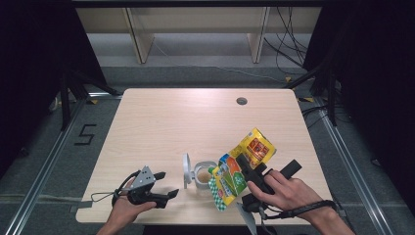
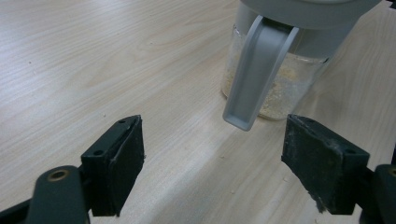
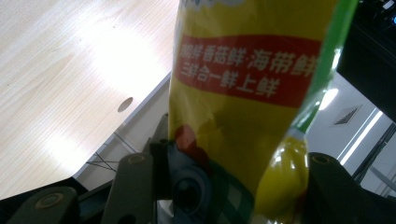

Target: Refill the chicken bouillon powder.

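The right gripper [image 1: 243,165] pinches a glossy yellow packet [image 1: 242,165] with a red label band and green checked edge, tilted mouth-down over the jar [image 1: 203,176] near the table's front edge. The packet is crinkly foil-like plastic, bulging between the black jaws. The small clear glass jar holds pale crumbly powder, and its grey plastic lid [image 1: 186,169] stands flipped open on the left. The left gripper [image 1: 165,185] rests just left of the jar, jaws spread and empty, on the light wood-grain table [image 1: 195,117].

Yellow-green seasoning pouch [image 1: 242,166] was tilted, mouth down over the open glass jar [image 1: 204,177]; I saw pale powder in it, grey lid [image 1: 186,169] flipped up.
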`<state>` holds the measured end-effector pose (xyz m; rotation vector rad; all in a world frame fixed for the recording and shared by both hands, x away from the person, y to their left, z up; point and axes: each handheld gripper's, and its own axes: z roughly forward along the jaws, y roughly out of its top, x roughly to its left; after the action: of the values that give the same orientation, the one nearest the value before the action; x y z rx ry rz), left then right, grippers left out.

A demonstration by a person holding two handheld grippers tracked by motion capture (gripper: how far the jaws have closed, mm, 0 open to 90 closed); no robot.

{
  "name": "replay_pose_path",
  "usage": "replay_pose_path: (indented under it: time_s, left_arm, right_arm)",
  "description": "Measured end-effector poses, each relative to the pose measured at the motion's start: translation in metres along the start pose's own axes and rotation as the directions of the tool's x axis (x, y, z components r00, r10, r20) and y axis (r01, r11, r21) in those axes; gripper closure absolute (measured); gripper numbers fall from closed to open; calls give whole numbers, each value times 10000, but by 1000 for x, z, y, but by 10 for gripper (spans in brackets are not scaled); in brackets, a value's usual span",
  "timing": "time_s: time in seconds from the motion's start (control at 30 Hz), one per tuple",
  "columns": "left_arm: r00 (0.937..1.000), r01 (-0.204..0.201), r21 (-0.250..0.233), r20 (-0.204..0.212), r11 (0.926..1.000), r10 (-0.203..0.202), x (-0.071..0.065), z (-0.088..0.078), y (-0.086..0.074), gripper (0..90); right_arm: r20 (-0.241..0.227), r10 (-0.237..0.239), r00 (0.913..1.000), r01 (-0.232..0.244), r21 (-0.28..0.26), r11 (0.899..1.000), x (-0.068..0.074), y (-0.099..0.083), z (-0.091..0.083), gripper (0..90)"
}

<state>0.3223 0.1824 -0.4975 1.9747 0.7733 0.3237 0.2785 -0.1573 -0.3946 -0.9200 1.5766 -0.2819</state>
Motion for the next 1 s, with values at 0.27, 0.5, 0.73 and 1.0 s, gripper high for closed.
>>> replay_pose_path:
  time_s: [0.27, 0.5, 0.73, 1.0]
  left_arm:
    - [10000, 8, 38, 10, 10000, -8, 0, 0, 0, 204]
    - [9999, 117, 51, -30, 9999, -117, 0, 0, -1, 204]
    - [9999, 134, 59, -29, 9999, -134, 0, 0, -1, 204]
    - [10000, -51, 67, -48, 10000, 52, 1, -1, 0, 204]
  right_arm:
    - [35, 30, 10000, -30, -19, 10000, 0, 0, 0, 565]
    - [61, -12, 10000, 12, -29, 10000, -1, 1, -1, 572]
    - [45, 1, 10000, -1, -6, 10000, 0, 0, -1, 573]
    - [92, -77, 9999, 77, 20, 10000, -1, -2, -2, 575]
